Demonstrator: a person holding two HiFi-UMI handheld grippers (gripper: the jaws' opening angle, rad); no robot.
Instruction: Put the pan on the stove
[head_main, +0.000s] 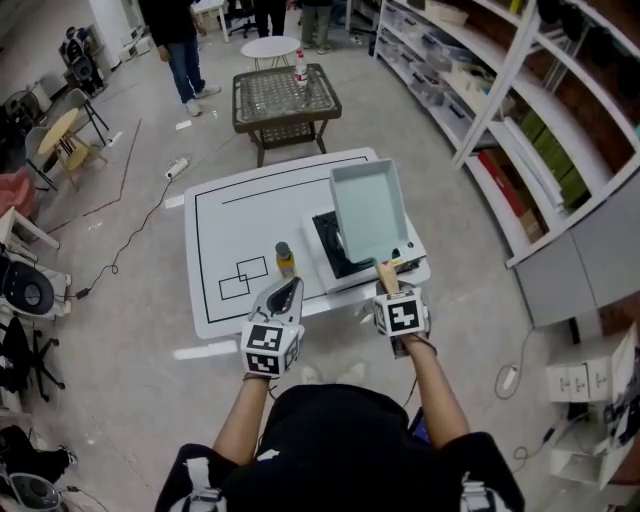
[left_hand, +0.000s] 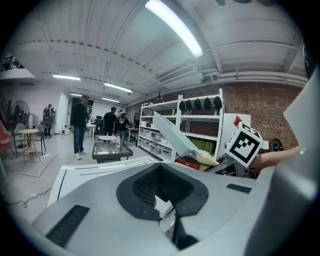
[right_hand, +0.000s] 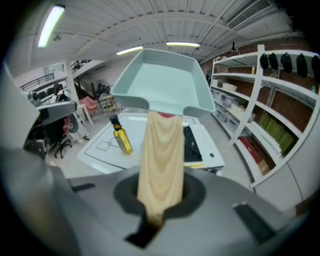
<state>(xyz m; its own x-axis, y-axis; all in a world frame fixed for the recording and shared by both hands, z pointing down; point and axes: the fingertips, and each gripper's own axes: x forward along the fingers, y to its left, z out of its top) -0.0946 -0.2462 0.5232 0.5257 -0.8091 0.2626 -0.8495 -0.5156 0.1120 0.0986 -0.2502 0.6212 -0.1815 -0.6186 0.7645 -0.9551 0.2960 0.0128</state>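
Both forearms reach forward from the bottom of the head view. The left gripper (head_main: 284, 296) hovers at the table's (head_main: 225, 225) near edge, jaws together, empty, just below the bottle (head_main: 285, 258). The right gripper (head_main: 388, 290), at lower centre right, is clamped on the pan's wooden handle (head_main: 386, 274). The pan (head_main: 368, 208) is held in the air over the stove (head_main: 330, 245), right of centre. Its long axis runs away from the person, handle pointing back, far end tilted up.

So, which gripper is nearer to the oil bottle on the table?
Left. The left gripper is just short of the oil bottle, on the person's side. The right gripper is farther to the right, shut on the pan by its handle.
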